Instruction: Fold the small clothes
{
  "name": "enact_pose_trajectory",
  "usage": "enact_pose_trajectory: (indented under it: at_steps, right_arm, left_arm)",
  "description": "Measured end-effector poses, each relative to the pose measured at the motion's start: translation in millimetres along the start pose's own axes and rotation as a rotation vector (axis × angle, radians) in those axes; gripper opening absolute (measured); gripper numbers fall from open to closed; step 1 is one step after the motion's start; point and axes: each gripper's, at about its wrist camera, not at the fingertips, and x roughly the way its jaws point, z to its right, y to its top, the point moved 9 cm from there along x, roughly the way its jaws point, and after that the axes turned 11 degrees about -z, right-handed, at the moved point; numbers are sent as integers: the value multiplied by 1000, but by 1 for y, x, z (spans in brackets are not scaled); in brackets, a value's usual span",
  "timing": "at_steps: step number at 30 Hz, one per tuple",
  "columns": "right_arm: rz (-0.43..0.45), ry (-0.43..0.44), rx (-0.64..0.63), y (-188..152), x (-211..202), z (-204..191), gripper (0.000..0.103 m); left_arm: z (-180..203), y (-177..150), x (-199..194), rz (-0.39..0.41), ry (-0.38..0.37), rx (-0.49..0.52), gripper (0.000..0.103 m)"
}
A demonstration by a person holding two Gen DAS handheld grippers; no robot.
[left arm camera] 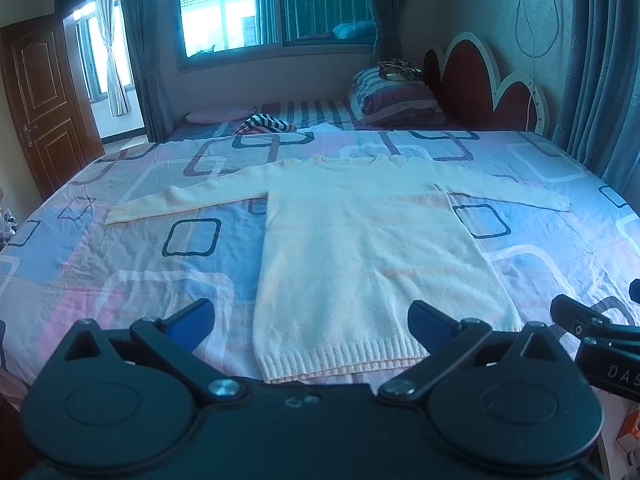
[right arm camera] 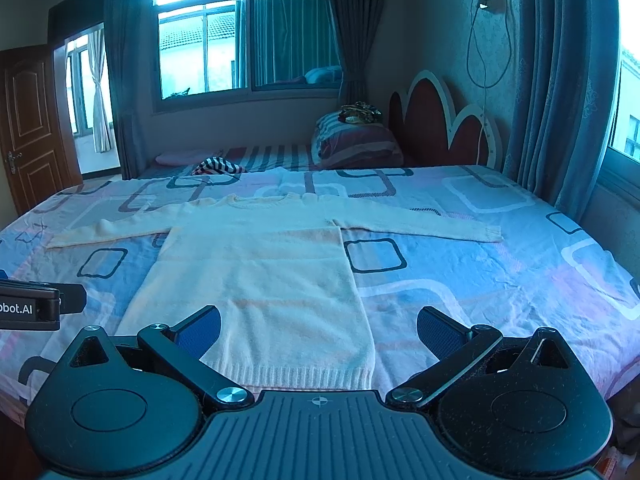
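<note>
A cream knitted sweater (left arm camera: 360, 240) lies flat on the bed, both sleeves spread out sideways, its ribbed hem nearest me. It also shows in the right wrist view (right arm camera: 260, 280). My left gripper (left arm camera: 312, 320) is open and empty, hovering just above the hem, its blue pads (left arm camera: 192, 322) wide apart. My right gripper (right arm camera: 320, 330) is open and empty, over the hem's right corner. The right gripper also shows at the edge of the left wrist view (left arm camera: 600, 332), and the left gripper shows at the left edge of the right wrist view (right arm camera: 36, 304).
The bed has a sheet (left arm camera: 140, 264) patterned with rounded squares. Folded striped bedding (left arm camera: 396, 96) and a striped cloth (left arm camera: 264, 124) lie at the far side. A red headboard (left arm camera: 480, 84) stands far right, curtains (right arm camera: 560, 100) right, a wooden door (left arm camera: 40, 108) left.
</note>
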Motion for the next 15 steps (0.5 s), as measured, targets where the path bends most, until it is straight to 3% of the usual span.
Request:
enact_pose_trajectory:
  at_steps: [15]
  right_arm:
    - [-11, -14, -6, 3, 10, 8, 103]
  left_arm:
    - [2, 1, 4, 0, 4, -4, 102]
